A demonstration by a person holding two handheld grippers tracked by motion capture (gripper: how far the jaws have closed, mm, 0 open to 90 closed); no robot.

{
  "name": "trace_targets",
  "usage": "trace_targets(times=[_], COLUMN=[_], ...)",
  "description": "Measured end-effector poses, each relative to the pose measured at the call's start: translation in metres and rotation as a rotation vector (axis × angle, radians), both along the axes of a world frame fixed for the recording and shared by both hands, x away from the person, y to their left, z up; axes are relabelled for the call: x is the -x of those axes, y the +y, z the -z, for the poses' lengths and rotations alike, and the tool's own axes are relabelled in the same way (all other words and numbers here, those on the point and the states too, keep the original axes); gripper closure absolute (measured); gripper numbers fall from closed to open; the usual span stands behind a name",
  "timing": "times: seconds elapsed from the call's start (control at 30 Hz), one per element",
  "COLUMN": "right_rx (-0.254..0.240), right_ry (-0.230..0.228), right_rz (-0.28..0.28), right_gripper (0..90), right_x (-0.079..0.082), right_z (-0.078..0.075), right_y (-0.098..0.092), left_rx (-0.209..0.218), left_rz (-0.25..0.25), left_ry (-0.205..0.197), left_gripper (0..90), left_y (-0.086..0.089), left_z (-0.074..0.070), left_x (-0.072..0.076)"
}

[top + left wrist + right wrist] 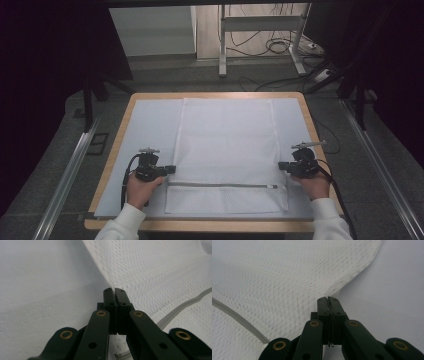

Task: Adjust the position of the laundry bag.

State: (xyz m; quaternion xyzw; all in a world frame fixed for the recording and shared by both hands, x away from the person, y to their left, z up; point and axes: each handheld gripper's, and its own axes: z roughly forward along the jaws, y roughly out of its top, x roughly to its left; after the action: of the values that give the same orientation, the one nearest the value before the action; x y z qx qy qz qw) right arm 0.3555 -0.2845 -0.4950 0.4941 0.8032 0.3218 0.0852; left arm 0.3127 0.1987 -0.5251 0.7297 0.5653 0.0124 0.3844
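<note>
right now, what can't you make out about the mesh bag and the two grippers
- Left gripper: shut jaws hide how much of the mesh bag edge is pinched.
- Right gripper: the same, on the other edge.
- Zipper: its pull is too small in the high view to tell open from closed.
- Bag contents: mesh too fine to see through.

White mesh laundry bag [227, 150]: rectangular, spread flat at centre of table [210, 95], zipper [220, 185] closed across near end, side edges lifted slightly.
</note>
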Motion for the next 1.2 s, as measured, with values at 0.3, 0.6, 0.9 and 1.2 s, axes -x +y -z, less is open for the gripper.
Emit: trace_targets(times=[0.3, 0.6, 0.9, 1.2], right_rx=[-0.003, -0.007, -0.005, -0.003], right_ry=[-0.006, -0.007, -0.009, -0.003], right_rz=[-0.016, -0.032, -0.047, -0.059], right_gripper=[87.2, 87.3, 87.2, 87.0], right_x=[0.000, 0.000, 0.001, 0.000], right_z=[0.001, 0.002, 0.003, 0.005], right_y=[0.009, 0.018, 0.027, 0.029], left_rx=[0.006, 0.006, -0.001, -0.027], left_rz=[-0.022, -0.039, -0.052, -0.054], left_ry=[0.000, 0.003, 0.003, -0.007], left_gripper=[89.4, 89.4, 89.3, 87.7], left_y=[0.010, 0.019, 0.026, 0.025], left_z=[0.001, 0.001, 0.002, 0.005], left_x=[0.002, 0.005, 0.008, 0.008])
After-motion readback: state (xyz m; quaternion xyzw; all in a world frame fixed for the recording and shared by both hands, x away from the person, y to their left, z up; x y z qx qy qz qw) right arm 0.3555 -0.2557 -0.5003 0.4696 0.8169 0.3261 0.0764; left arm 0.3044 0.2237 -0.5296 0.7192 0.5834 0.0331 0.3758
